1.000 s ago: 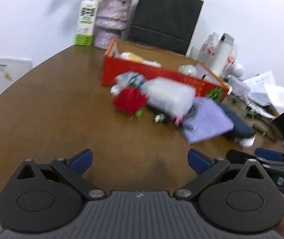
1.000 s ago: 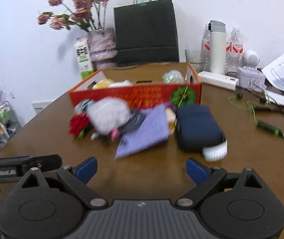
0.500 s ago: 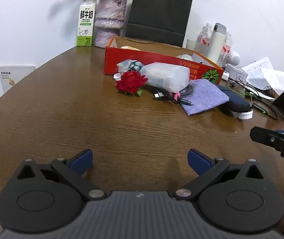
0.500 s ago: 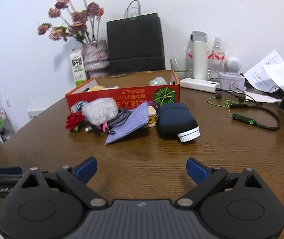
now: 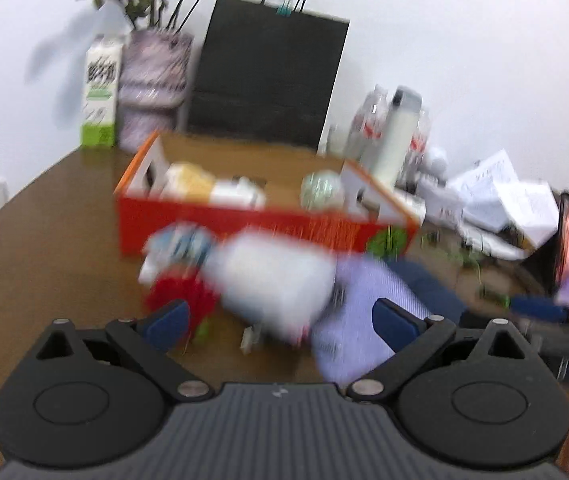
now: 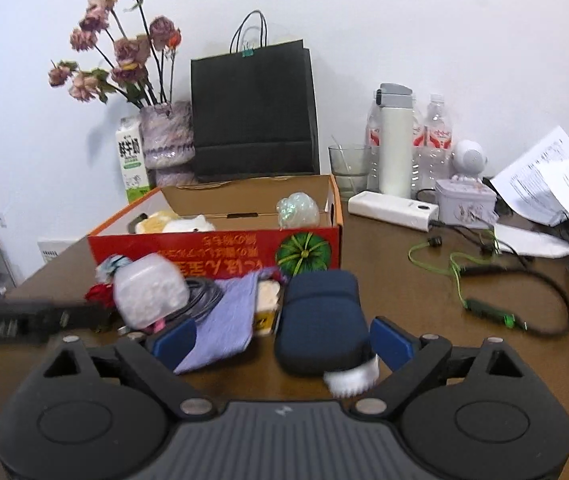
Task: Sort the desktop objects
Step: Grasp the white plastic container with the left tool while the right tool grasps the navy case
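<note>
A red cardboard box [image 6: 220,256] [image 5: 244,220] stands on the brown table with a few items inside. In front of it lies a heap: a red flower [image 5: 180,296], a clear plastic container [image 6: 150,294] [image 5: 276,284], a purple cloth [image 6: 232,320] [image 5: 360,320], and a navy case with a white brush head [image 6: 320,328]. My right gripper [image 6: 284,340] is open, its fingers either side of the navy case, just short of it. My left gripper [image 5: 280,320] is open, close before the clear container. The left wrist view is blurred.
Behind the box stand a black paper bag [image 6: 254,112], a vase of dried flowers [image 6: 166,136] and a milk carton [image 6: 130,164]. At the right are bottles [image 6: 394,140], a glass, a power bank [image 6: 392,206], cables [image 6: 484,280] and papers [image 6: 556,184].
Both grippers have moved forward toward the heap, which now sits much closer. The left gripper's arm now shows at the left of the right wrist view.
</note>
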A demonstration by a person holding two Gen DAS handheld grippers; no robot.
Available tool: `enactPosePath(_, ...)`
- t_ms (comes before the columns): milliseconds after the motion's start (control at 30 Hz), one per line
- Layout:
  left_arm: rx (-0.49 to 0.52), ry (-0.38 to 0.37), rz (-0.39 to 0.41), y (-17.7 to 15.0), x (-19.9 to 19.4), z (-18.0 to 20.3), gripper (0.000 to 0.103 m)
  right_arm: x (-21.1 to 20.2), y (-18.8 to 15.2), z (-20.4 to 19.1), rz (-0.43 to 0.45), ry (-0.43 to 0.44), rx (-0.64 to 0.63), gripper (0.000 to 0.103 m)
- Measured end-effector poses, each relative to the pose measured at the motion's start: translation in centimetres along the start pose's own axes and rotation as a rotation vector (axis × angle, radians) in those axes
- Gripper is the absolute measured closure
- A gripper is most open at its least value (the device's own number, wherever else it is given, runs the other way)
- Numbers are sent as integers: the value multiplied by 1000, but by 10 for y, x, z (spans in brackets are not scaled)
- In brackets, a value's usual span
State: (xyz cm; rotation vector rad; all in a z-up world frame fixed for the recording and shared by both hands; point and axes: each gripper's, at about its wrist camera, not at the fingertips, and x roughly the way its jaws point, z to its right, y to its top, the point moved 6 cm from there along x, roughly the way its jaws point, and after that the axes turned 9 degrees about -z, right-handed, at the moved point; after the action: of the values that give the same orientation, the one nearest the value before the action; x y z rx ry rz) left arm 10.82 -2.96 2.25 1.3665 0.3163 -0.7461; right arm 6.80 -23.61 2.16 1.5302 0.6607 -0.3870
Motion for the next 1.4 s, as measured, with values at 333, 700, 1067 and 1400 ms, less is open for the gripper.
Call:
enactPosePath(333, 304, -132, -269, 37, 96, -5, 0, 68, 32, 23, -123, 24, -2, 13)
enactPosePath(700, 315, -97, -272, 30, 87, -3, 15, 96, 20, 31, -211, 13, -20, 38)
enactPosePath(1067, 112, -28, -90, 26, -14, 1, 14, 98, 23, 30, -211, 39, 48, 60)
enactPosePath(1400, 64, 8, -210, -54, -37, 7, 14, 39, 7, 17, -167, 34, 5, 84)
